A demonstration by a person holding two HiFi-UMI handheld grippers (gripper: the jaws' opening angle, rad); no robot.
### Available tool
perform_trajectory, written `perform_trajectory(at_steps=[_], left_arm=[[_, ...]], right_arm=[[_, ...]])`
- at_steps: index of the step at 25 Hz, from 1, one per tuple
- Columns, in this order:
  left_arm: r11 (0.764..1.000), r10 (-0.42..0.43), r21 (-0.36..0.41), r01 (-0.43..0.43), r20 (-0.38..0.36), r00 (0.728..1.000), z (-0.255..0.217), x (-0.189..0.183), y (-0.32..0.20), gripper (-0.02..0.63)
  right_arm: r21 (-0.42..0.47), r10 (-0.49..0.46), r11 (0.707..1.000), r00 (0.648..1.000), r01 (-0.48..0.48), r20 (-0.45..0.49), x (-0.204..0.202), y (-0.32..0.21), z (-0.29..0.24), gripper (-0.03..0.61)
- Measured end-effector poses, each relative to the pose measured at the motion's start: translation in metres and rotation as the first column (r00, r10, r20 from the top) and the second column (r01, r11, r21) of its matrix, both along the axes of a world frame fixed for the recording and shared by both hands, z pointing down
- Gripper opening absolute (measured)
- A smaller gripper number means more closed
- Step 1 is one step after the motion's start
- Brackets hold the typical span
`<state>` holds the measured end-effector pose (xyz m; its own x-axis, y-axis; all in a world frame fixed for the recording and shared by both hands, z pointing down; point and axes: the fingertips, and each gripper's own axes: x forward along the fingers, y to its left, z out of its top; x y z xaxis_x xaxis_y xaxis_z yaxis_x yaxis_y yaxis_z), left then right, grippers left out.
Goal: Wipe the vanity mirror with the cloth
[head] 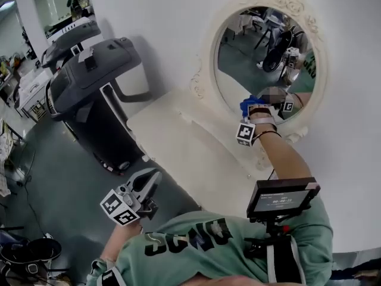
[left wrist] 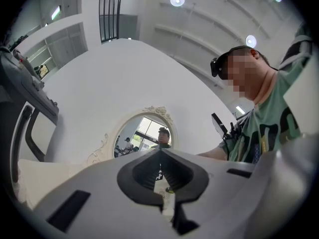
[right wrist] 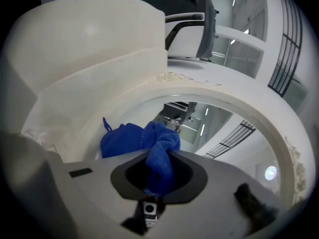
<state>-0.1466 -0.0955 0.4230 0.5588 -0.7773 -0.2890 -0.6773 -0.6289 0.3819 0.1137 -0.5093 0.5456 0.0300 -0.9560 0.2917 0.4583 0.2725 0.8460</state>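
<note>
Cloth [right wrist: 134, 141] sits pinched in the right gripper's [right wrist: 159, 173] fingers [right wrist: 193, 176] at the vanity mirror's [head: 268, 52] lower glass, placed for wiping, while the left gripper [left wrist: 160, 171] hangs low and clear, fingers together on nothing.

One mirror [head: 262, 58]. One counter [head: 190, 151]. One blue cloth [right wrist: 142, 141]. Two grippers: the left gripper [head: 152, 179] and the right gripper [head: 252, 107], each with two fingers. Two marker cubes, one per gripper: the left cube [head: 121, 208] and the right cube [head: 245, 133]. Two grey treadmills: the near treadmill [head: 89, 76] and the far treadmill [head: 66, 37]. One small screen [head: 281, 198] at the person's chest.
</note>
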Motion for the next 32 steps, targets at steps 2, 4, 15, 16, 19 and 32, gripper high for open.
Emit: perform_trajectory(at_steps=[2,4,15,16,19,32], left_arm=[[0.999,0.02,0.035,-0.02,0.008,1.0,-0.012,-0.004,-0.005,0.011],[0.996,0.056,0.075,-0.057,0.025,0.998,-0.025,-0.006,-0.013,0.011],[0.956,0.203,0.202,-0.213,0.069,0.977,-0.069,-0.008,-0.035,0.011],[0.955,0.206,0.203,-0.215,0.068,0.976,-0.069,-0.01,-0.034,0.011],[0.956,0.203,0.201,-0.212,0.066,0.977,-0.07,-0.016,-0.033,0.011],[0.965,0.194,0.166,-0.205,0.08,0.978,-0.076,-0.02,-0.049,0.011]], right_arm=[[0.108,-0.04,0.994,0.999,0.036,0.037,-0.007,0.003,-0.073,0.044],[0.225,-0.073,0.973,0.994,0.053,0.078,-0.011,0.012,-0.152,0.044],[0.61,-0.025,0.786,0.982,-0.096,0.187,0.025,0.035,-0.407,0.044],[0.621,-0.034,0.778,0.981,-0.093,0.19,0.026,0.034,-0.412,0.044],[0.647,-0.063,0.758,0.979,-0.08,0.195,0.02,0.032,-0.419,0.044],[0.612,0.046,0.759,0.956,-0.222,0.29,0.039,-0.002,-0.402,0.044]])
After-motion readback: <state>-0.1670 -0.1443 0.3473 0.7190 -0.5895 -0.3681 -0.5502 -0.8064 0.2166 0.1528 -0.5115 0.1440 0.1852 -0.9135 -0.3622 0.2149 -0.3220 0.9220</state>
